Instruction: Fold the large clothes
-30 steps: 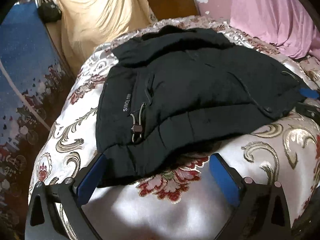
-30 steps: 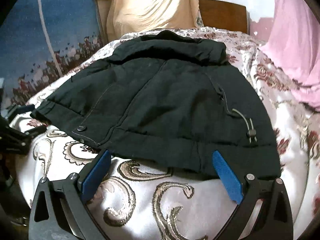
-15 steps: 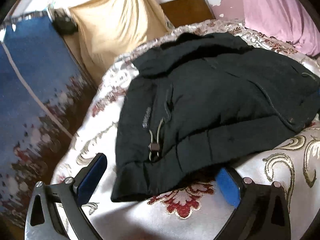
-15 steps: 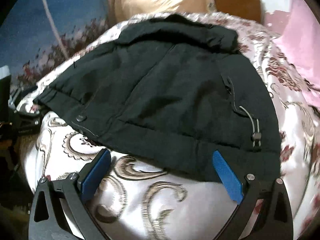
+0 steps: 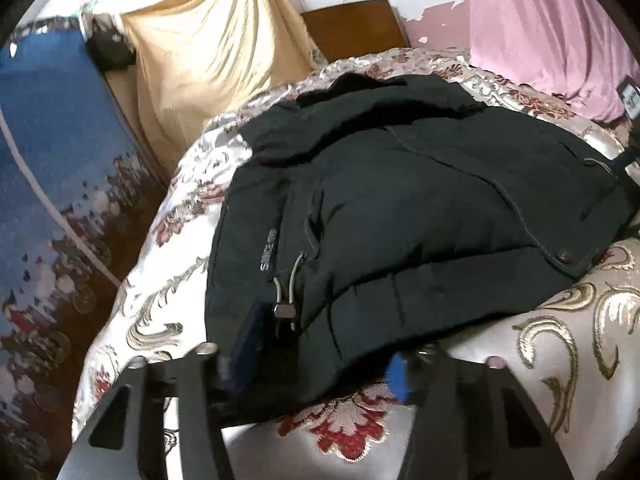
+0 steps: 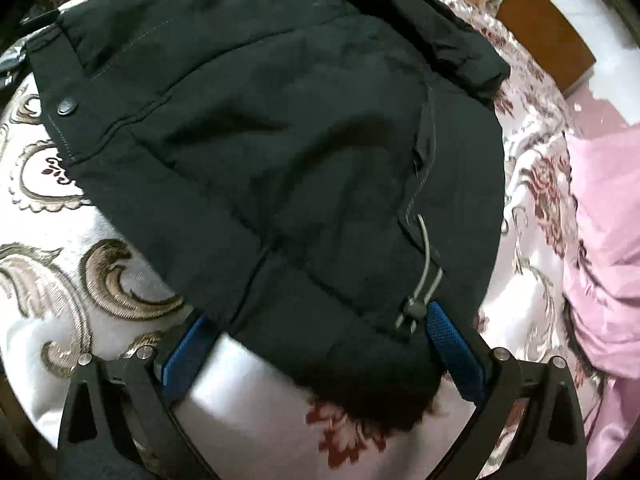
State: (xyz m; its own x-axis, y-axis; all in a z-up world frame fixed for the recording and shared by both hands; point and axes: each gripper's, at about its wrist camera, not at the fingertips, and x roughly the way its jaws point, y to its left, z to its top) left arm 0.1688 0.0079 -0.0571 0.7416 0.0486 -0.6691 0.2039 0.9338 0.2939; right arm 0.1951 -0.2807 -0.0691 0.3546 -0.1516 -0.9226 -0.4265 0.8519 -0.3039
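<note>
A black padded jacket [image 5: 400, 208] lies spread on a floral satin bed cover [image 5: 560, 340]. My left gripper [image 5: 324, 360] is at the jacket's near left hem corner, beside the drawcord toggle [image 5: 285, 312]. Its jaws are closing, with bunched hem between the blue pads, which touch the fabric. In the right wrist view the jacket [image 6: 280, 140] fills the upper frame. My right gripper [image 6: 320, 354] stands open and points steeply down over the near right hem corner. The hem lies between its fingers, and a second toggle [image 6: 414, 312] sits by the right pad.
A pink cloth [image 5: 540, 20] hangs at the back right and shows again [image 6: 600, 240] along the bed's right side. A beige drape [image 5: 208, 60] and a wooden headboard [image 5: 352, 32] stand behind the bed. A blue patterned sheet [image 5: 48, 140] runs along the left.
The left jaws have come together from wide open onto the jacket's hem corner. The right gripper has rolled and moved over the right hem corner, which now lies between its fingers.
</note>
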